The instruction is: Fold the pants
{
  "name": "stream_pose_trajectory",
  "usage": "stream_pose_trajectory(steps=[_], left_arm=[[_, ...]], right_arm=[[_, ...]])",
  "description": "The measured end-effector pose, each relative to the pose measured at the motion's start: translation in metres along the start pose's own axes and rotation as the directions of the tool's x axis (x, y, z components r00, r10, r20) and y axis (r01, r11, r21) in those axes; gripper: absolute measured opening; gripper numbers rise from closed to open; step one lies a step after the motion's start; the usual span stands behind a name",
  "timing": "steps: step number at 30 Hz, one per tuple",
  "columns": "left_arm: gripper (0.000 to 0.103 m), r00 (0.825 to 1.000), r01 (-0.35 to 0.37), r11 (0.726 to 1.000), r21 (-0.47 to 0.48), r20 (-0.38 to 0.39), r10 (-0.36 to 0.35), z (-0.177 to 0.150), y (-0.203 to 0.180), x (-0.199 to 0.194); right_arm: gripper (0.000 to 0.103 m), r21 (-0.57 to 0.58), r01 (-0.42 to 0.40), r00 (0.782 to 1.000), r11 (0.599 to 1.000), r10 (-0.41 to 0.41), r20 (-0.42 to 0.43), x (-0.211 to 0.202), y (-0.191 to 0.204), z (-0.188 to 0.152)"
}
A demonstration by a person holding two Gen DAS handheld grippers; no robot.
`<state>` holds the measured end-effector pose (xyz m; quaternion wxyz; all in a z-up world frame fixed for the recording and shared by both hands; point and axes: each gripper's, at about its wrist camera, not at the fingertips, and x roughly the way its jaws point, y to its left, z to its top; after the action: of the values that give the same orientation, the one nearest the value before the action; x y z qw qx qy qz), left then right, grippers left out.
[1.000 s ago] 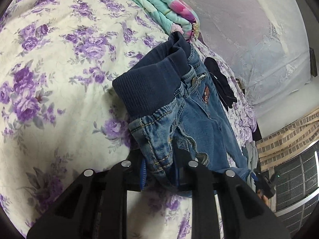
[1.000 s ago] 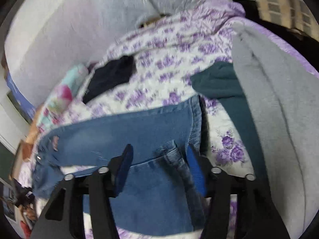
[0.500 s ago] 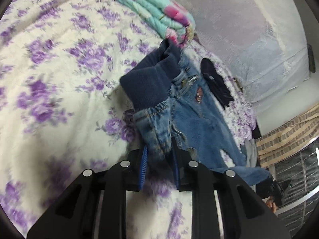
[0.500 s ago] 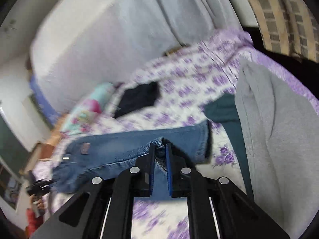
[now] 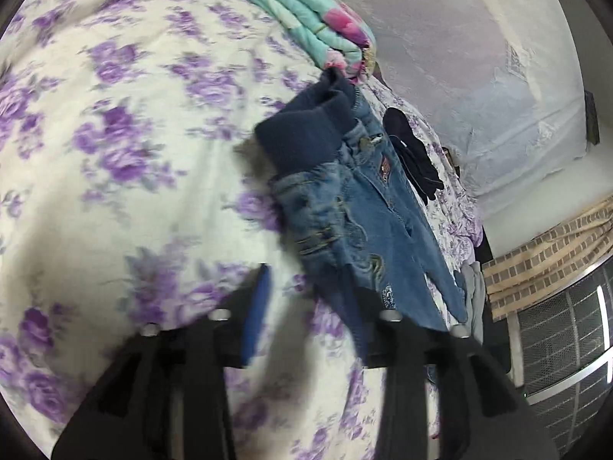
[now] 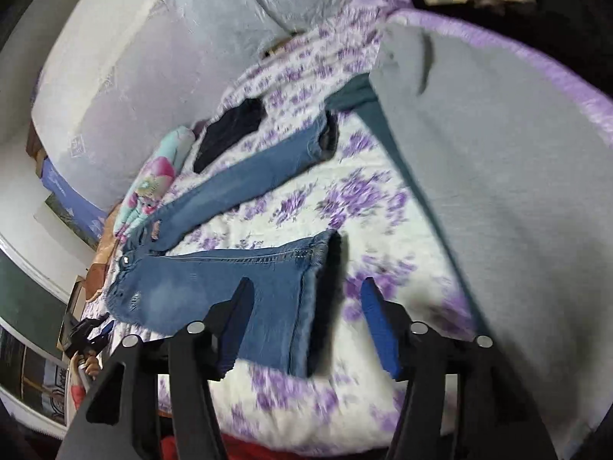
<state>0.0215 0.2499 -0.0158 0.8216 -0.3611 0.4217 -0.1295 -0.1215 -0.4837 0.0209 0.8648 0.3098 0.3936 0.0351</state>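
faded denim pants (image 6: 214, 287) with a ribbed knit waistband (image 5: 302, 134) on matt floral cloth bedspread (image 5: 115, 153).

Ahead of the left gripper (image 5: 306, 306), between its spread fingers, lies bare purple-flowered bedspread (image 5: 126, 176); the blue denim pants (image 5: 345, 207) crowd its right finger, and a folded turquoise-and-pink blanket (image 5: 306, 27) blocks the far end. Past the right gripper's (image 6: 306, 322) right finger, a grey fleece garment (image 6: 498, 161) walls off that side; open bedspread sits between it and the pants' hem (image 6: 325, 264).

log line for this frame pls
task: fold pants | left gripper: open | right gripper: open | jeans: flat on bed, legs apart | fold: not done
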Motion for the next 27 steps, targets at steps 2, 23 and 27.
stream_pose_trajectory(steps=[2,23,27], left_arm=[[0.046,1.0,-0.019,1.0,0.012,-0.006,0.019,0.003,-0.006,0.007],[0.015,0.999,0.04,0.998,-0.041,-0.006,-0.041,0.004,-0.034,0.017],[0.016,0.998,0.048,0.997,-0.065,-0.046,-0.051,-0.022,-0.02,0.01]], right_arm=[[0.059,0.053,-0.028,0.998,0.998,0.031,-0.056,0.029,-0.004,0.001],[0.005,-0.037,0.015,0.999,0.999,-0.014,0.033,0.043,0.009,0.061],[0.006,-0.08,0.063,0.998,0.995,-0.064,-0.008,0.037,-0.011,0.07]])
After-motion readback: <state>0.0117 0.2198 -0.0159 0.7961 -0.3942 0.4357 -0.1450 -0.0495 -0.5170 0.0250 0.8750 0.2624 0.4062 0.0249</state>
